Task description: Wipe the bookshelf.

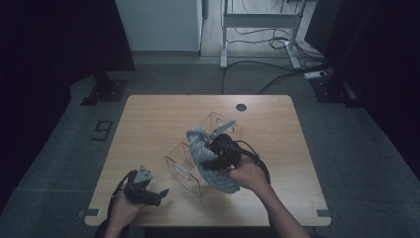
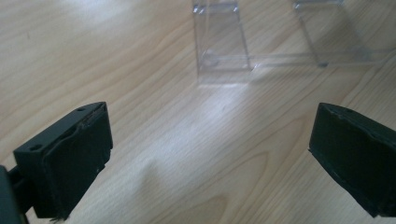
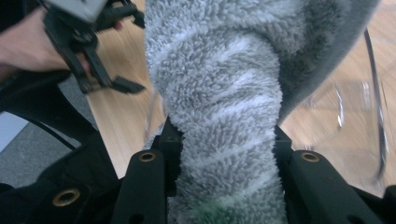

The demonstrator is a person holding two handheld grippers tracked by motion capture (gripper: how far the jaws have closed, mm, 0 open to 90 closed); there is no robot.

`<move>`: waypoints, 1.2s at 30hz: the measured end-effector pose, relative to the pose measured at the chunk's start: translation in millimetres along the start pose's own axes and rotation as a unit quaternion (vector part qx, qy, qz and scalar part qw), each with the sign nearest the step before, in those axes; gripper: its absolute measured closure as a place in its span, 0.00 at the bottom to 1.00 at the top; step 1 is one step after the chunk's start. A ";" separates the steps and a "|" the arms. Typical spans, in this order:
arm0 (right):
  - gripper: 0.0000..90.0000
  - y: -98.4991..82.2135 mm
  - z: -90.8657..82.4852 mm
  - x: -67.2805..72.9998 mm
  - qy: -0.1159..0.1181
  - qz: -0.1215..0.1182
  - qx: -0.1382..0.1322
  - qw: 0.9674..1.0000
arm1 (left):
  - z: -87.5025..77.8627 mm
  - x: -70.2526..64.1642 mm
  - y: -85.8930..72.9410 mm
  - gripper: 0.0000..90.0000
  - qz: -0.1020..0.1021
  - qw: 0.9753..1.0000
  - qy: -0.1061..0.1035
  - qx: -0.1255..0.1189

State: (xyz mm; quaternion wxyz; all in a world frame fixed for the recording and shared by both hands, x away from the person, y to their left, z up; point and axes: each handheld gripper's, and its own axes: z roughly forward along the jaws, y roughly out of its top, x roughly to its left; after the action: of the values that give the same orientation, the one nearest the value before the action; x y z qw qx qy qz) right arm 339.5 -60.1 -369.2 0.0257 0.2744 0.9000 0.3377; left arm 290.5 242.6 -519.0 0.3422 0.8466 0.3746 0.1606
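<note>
Right gripper (image 3: 219, 154): closest thing to the lens in the right gripper view, bottom centre of the frame. Its two black jaws are clamped on the grey-and-white striped fluffy cloth, pads squeezing it from both sides. In the high view it sits at centre frame, a bit right of middle, held in the person's right hand (image 1: 247, 173).

Cloth: the grey-and-white striped fluffy cloth (image 3: 219, 93) runs up out of the jaws as a thick twisted roll through the middle of that frame. From above it curls from centre frame down toward the right hand, draped over the clear box.

Clear box: a see-through plastic box with compartments (image 1: 184, 166), centre of the high view, standing on the table. Can't really tell which compartment the cloth hangs over. Its near wall also shows at the top of the left gripper view.

Left gripper (image 1: 159, 194): lower left of the high view, in the person's left hand (image 1: 125, 207). Jaws spread wide apart with just bare tabletop between them. It's well apart from the box and the cloth.

Table: light wooden table with rounded corners (image 1: 148, 119), small dark round hole near the far edge (image 1: 241, 107).

Floor: grey carpet around the table, cables (image 1: 277, 44) trailing at the top of the frame.
</note>
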 end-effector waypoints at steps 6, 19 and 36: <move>0.68 26.7 9.4 6.4 0.013 -0.011 0.006 1.000 | 4.5 8.1 -5.9 0.00 -0.011 1.000 0.006 0.017; 0.67 67.7 51.3 20.8 0.029 -0.027 0.025 0.999 | 16.3 8.3 -11.6 0.00 0.014 0.998 -0.003 0.056; 0.67 71.7 84.1 25.2 0.011 -0.036 0.060 0.997 | 21.0 10.7 -14.3 0.00 -0.009 0.998 -0.008 0.061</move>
State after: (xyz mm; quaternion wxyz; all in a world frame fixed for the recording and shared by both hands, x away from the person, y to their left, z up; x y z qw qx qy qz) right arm 371.8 47.3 -385.9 0.0111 0.2390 0.9283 0.2846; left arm 301.2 247.7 -543.8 0.2943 0.8637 0.3886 0.1280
